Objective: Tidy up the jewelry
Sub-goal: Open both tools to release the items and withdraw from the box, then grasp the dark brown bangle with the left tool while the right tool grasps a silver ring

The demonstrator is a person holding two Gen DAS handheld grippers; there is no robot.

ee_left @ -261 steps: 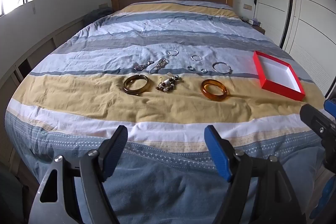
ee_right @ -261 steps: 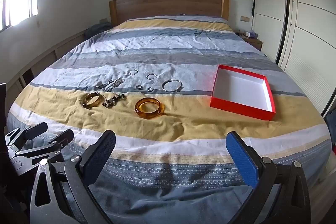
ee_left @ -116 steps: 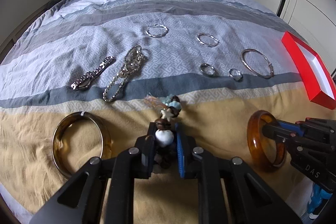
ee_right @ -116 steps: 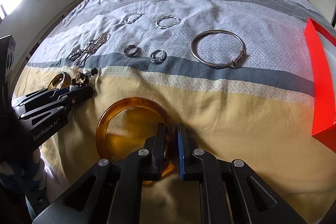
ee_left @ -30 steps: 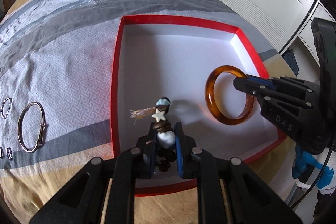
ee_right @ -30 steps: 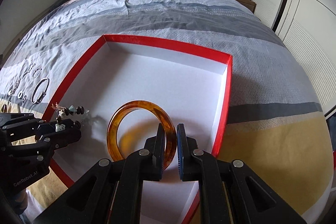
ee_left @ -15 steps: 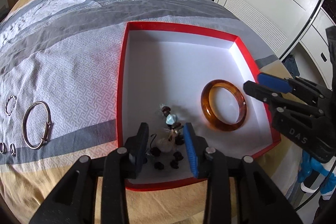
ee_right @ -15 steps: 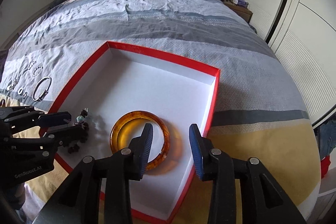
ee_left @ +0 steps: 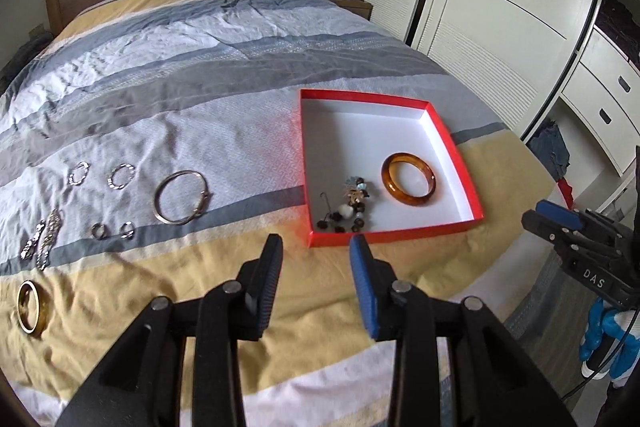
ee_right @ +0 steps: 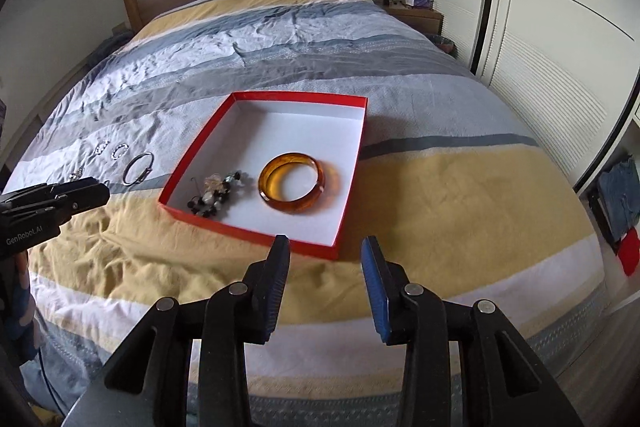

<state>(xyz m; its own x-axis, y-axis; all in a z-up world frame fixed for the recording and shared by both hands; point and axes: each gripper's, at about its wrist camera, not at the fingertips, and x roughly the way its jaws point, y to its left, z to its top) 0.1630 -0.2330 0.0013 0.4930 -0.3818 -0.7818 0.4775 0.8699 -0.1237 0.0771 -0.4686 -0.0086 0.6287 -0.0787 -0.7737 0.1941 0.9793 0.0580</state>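
Your amber bangle lies flat inside the red box, toward its right wall, and the beaded bracelet sits in a loose heap just left of it, near the box's front-left corner; both are resting on the white floor with nothing gripping them. Your left gripper hangs clear of the box's front edge, jaws spread and empty, having just been opening within the last second; your right gripper is likewise parted with nothing between its pads, jaws just opened too, hovering off the box's near rim.

Left of the box, out on the bedspread, the silver bangle waits nearest; beyond it two small rings, two chain bracelets, a sparkly clasp piece, and farthest off the dark bangle.

Watch the soft quilt; thin rings can sink into the folds, and the pads may pinch fabric instead of metal; the box could also tip or slide if you nudge its wall coming back in.
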